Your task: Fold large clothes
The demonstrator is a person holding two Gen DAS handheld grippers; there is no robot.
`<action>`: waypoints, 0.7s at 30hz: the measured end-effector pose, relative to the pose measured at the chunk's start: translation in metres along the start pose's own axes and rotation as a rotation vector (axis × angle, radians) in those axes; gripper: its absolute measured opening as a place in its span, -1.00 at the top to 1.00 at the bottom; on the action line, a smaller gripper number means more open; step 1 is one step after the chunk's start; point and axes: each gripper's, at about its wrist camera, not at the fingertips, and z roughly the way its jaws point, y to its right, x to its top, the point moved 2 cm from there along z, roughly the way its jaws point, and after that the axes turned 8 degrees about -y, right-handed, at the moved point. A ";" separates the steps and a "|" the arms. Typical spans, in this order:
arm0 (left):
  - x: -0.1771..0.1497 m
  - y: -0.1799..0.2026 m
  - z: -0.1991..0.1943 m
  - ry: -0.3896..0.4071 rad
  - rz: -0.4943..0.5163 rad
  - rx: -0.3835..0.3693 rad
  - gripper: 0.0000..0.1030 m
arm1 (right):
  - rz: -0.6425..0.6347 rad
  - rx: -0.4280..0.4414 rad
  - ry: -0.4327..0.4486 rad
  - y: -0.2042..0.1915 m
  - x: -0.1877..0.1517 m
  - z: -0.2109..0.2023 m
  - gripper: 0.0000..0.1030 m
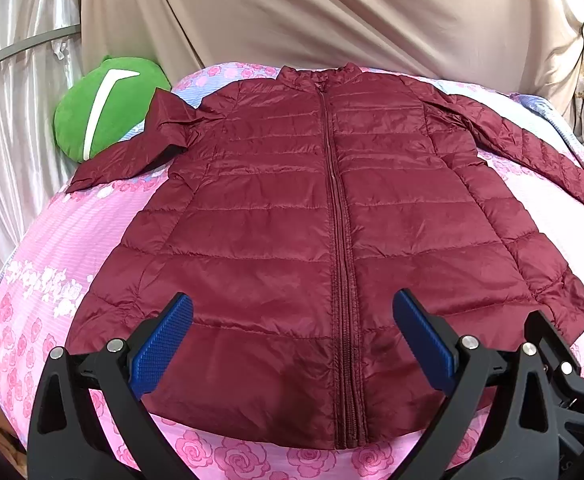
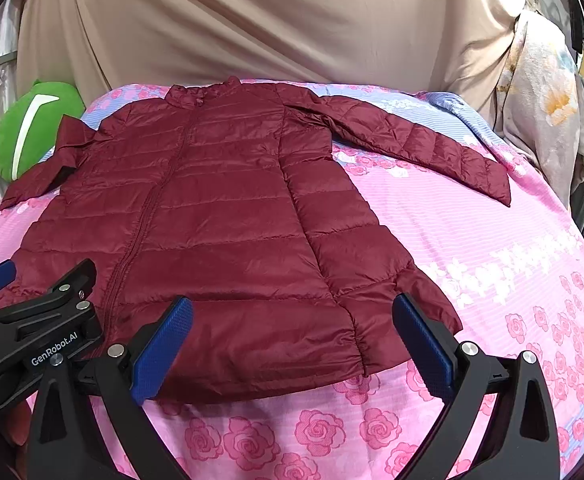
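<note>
Left wrist view: left hand-held gripper (image 1: 292,340) gapes wide, its black arms hiding the maroon jacket (image 1: 292,220) hem corners.

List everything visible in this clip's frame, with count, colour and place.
jacket: one, maroon, zipped, spread flat on the bed, collar far side, sleeves out
bedsheet: one, pink with roses, under the jacket
cushion: one, green with white stripe, far left by a sleeve
drape: one, beige, behind the bed
curtain: one, pale, left
left gripper: one, black with blue pads, open over the hem
right gripper: one, same, open over the hem corner
</note>
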 end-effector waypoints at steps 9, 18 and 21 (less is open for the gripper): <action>0.000 0.000 0.001 -0.002 0.001 0.004 -0.90 | -0.004 -0.005 0.000 0.000 0.000 0.001 -0.90; 0.000 0.000 0.002 -0.001 0.006 0.011 -0.89 | -0.003 -0.008 0.000 -0.001 0.000 0.001 -0.90; 0.001 0.001 0.001 -0.002 0.005 0.012 -0.89 | -0.003 -0.008 -0.001 0.000 0.000 0.001 -0.90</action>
